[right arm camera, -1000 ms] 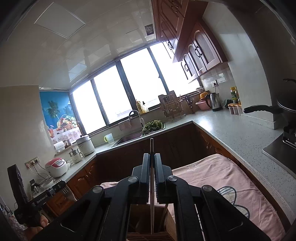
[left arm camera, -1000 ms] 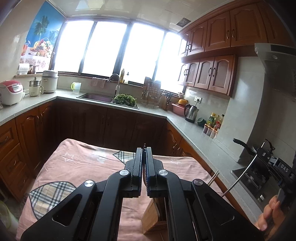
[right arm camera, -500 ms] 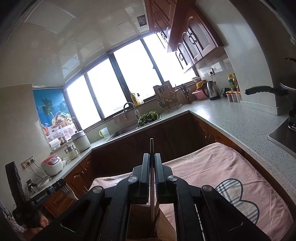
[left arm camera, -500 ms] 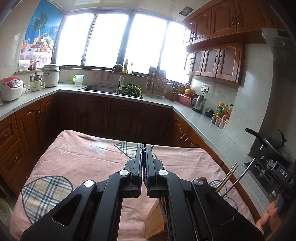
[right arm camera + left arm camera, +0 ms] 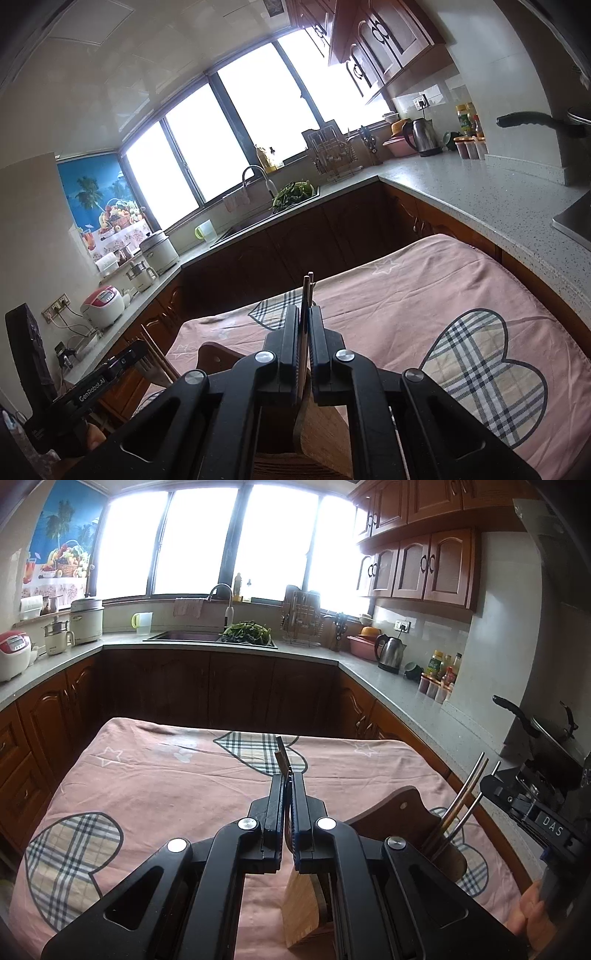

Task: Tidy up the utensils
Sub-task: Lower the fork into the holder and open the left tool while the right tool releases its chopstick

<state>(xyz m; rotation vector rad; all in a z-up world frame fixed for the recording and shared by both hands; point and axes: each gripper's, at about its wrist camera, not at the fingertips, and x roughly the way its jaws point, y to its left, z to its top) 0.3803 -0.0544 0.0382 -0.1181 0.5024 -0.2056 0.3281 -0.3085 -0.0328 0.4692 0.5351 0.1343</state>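
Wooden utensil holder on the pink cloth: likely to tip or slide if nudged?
Probably resists tipping: the light wooden utensil holder looks blocky and sits flat on the pink tablecloth. Likely light, so it may slide on the loose cloth if the leaning metal chopsticks lever against it.

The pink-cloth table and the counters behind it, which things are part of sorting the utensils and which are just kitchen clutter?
Job in hand:
wooden utensil holder
chopsticks in the right tool
left tool

Lying about:
kettle
rice cooker
greens at the sink
frying pan
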